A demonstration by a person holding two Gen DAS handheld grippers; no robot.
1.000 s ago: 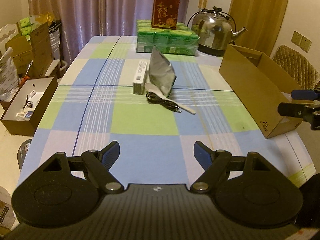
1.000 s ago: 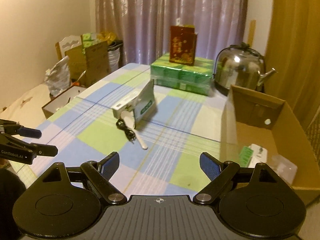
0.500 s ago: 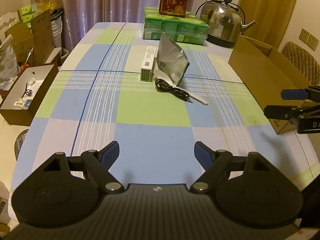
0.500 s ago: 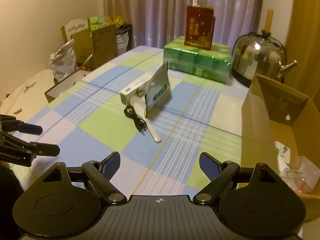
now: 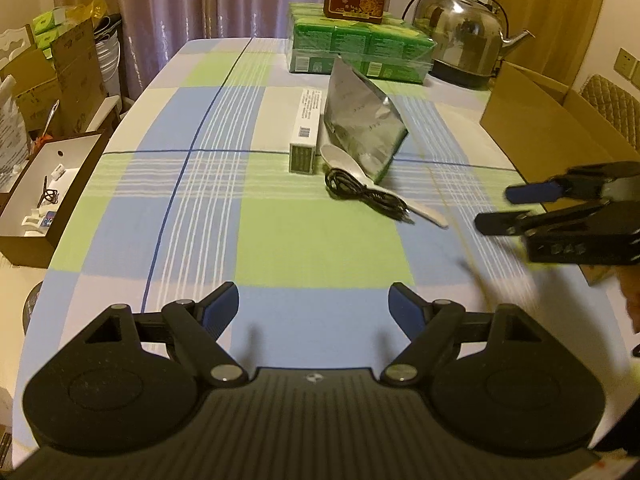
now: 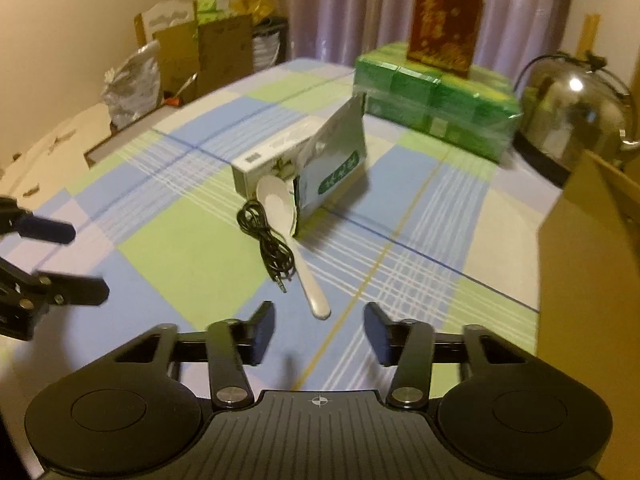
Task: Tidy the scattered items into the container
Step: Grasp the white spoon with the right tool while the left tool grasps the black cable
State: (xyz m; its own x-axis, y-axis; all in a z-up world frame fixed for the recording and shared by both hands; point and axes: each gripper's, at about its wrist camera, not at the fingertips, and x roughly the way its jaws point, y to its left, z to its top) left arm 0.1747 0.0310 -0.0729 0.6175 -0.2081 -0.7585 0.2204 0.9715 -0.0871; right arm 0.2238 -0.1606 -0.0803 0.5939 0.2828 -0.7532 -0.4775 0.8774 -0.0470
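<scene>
Both grippers, left [image 5: 312, 306] and right [image 6: 319, 330], gape empty; right should straddle white spoon [image 6: 294, 250] handle at 12 o'clock, avoiding black cable [image 6: 266, 240].

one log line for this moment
left tool open, empty | right tool open, near spoon handle | cable, spoon on table | box right

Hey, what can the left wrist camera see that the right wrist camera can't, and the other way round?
Only the left wrist view shows the open brown box of small parts beside the table, and a wall socket.

Only the right wrist view shows the pouch's green and white printed side and the cable's plug tip.

Both show the white spoon, black cable, long white box, green packs, kettle, cardboard box, and both open claws, left and right.
</scene>
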